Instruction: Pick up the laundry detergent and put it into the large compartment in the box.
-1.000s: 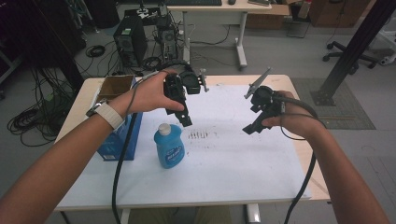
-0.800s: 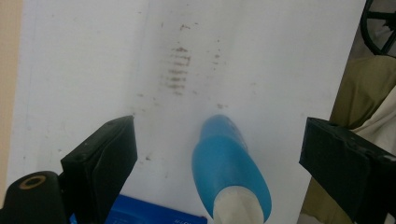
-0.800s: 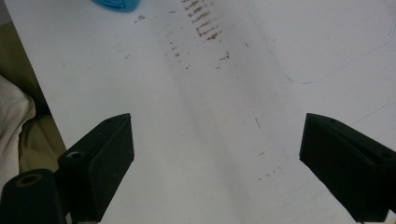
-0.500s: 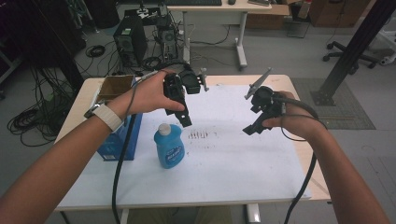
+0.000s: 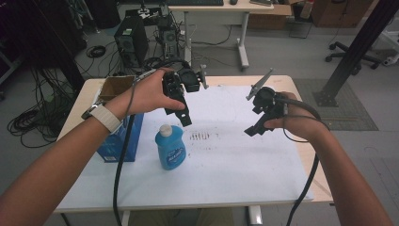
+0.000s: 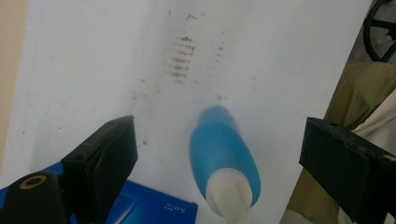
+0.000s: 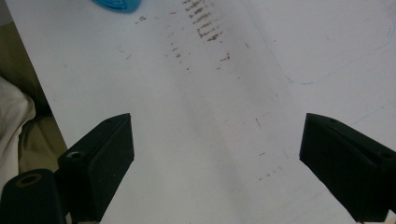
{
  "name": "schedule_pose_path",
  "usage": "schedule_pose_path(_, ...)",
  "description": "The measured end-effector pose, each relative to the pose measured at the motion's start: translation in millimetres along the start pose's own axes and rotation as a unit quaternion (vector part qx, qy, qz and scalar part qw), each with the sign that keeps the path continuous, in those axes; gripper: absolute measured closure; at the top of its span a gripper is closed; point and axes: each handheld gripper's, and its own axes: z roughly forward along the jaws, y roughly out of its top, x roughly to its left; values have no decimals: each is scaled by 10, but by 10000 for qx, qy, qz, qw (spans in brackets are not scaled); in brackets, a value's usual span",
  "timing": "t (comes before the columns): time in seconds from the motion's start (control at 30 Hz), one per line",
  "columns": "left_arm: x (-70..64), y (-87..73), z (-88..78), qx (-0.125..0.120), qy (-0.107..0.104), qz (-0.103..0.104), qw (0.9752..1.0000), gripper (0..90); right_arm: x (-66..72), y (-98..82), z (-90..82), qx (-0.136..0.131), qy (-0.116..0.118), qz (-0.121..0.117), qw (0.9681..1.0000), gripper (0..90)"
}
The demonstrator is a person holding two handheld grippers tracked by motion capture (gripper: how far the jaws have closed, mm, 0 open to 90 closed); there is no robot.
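Observation:
A blue bottle [image 5: 170, 149] with a white cap stands upright on the white tabletop [image 5: 221, 165], left of centre. From above, the left gripper view looks down on the same bottle [image 6: 224, 158]. My left gripper [image 5: 184, 118] hangs open just above and behind the bottle, jaws pointing down, nothing between them. In its own view the left gripper [image 6: 224, 168] has its jaws wide apart. My right gripper [image 5: 254, 129] hovers open over the right half of the table. The right gripper [image 7: 217, 163] holds nothing, and below it lies bare white surface with dark smudges [image 7: 201, 18].
A blue box [image 5: 121, 139] stands at the table's left edge beside the bottle, with an open cardboard box [image 5: 115, 87] behind it. Dark smudge marks [image 5: 200, 136] lie mid-table. Beyond the table are a computer tower [image 5: 129, 42], cables, a desk and a black post [image 5: 357, 47].

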Motion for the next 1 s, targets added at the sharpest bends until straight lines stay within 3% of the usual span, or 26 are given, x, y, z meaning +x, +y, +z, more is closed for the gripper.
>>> schedule_pose_path(0.43, -24, -25, -36, 78, 60, -374, 9993, 97, 4, 16, -2, -40, 7, -28, 10000, 102)
schedule_pose_path(0.77, -26, -57, -18, 230, 26, -719, 9971, 103, 2, 19, 10, -51, 22, -46, 10000, 102)
schedule_pose_path(0.87, -23, -66, -26, 235, 80, -782, 9966, 99, 3, 21, 12, -42, 24, -49, 10000, 102)
schedule_pose_path(1.0, -5, -91, -52, 177, 178, -1025, 9944, 98, 3, 24, 12, -45, 28, -50, 10000, 102)
